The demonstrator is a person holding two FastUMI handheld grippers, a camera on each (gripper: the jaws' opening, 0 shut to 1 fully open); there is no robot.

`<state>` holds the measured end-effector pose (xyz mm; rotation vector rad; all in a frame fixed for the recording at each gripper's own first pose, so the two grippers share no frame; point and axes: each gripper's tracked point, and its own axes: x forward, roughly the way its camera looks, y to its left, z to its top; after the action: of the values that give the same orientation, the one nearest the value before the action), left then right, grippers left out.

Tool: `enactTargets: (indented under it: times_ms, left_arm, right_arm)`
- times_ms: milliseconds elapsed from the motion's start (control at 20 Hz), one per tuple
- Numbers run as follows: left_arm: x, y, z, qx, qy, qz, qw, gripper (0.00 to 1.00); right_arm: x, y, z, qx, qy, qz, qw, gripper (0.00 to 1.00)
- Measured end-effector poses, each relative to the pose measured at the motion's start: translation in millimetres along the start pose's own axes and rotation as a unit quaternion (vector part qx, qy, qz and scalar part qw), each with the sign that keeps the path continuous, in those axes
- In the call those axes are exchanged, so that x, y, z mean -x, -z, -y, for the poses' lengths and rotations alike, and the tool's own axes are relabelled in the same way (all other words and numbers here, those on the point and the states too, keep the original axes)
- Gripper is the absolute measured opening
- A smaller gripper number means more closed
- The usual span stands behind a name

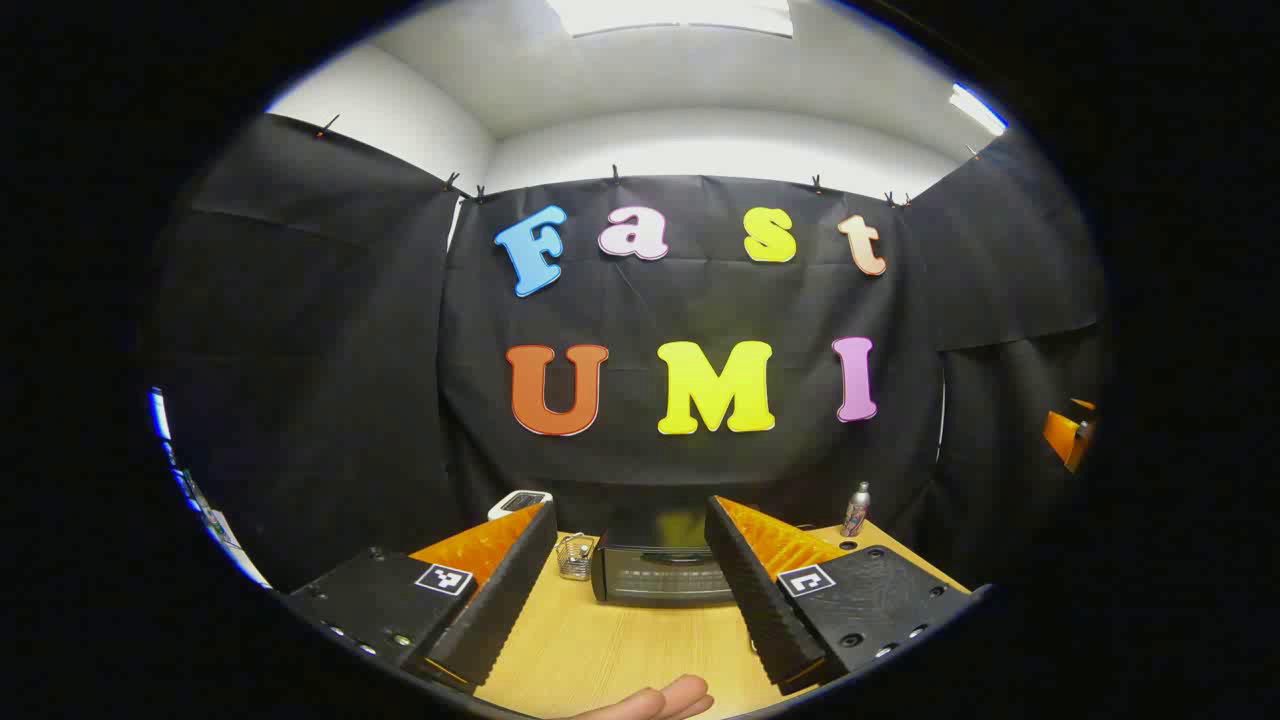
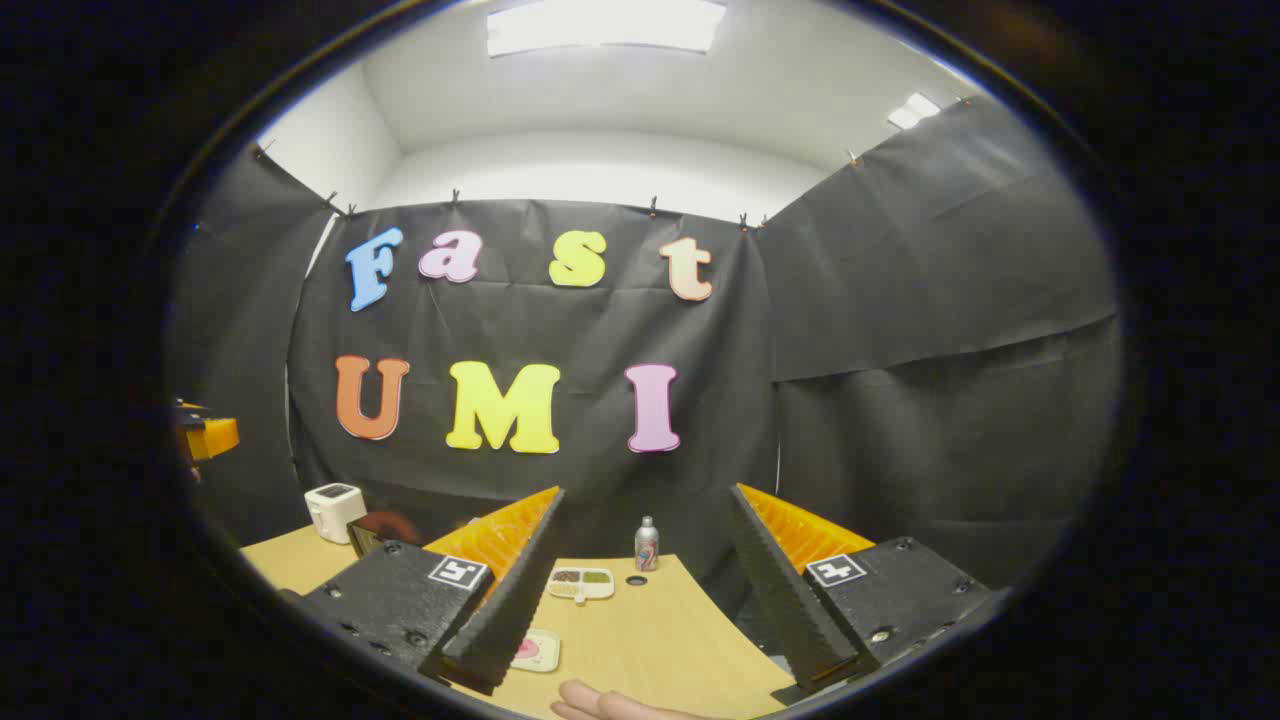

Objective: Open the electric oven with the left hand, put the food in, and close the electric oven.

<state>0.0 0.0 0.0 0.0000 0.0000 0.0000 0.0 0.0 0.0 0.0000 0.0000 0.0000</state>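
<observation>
Left gripper [image 1: 632,590] and right gripper [image 2: 645,585] gape empty; electric oven [image 1: 665,572] door closed.

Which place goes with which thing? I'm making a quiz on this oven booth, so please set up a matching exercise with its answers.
Things:
1. electric oven
2. wire basket
3. bottle
4. divided dish

Places or states:
A. beside the oven's left side in the left gripper view
B. upright at the table's back edge, before the black cloth
C. door closed, seen between the left gripper's fingers
D. flat on the table, just left of the bottle in the right gripper view

Pairs: 1-C, 2-A, 3-B, 4-D
</observation>
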Motion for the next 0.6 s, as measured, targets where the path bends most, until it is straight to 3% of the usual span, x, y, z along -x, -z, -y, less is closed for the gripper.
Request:
enactTargets:
  times_ms: [50,600]
  left_arm:
    - [-0.2,0.1,0.1,-0.001,0.001,0.000,1.000,0.95]
    - [-15.9,2.3,15.2,-0.013,0.032,0.010,0.999,0.95]
  right_arm:
    - [-0.4,1.5,0.1,-0.002,-0.001,-0.002,1.000,0.96]
    - [-7.3,12.4,4.7,-0.013,-0.012,-0.001,1.000,0.96]
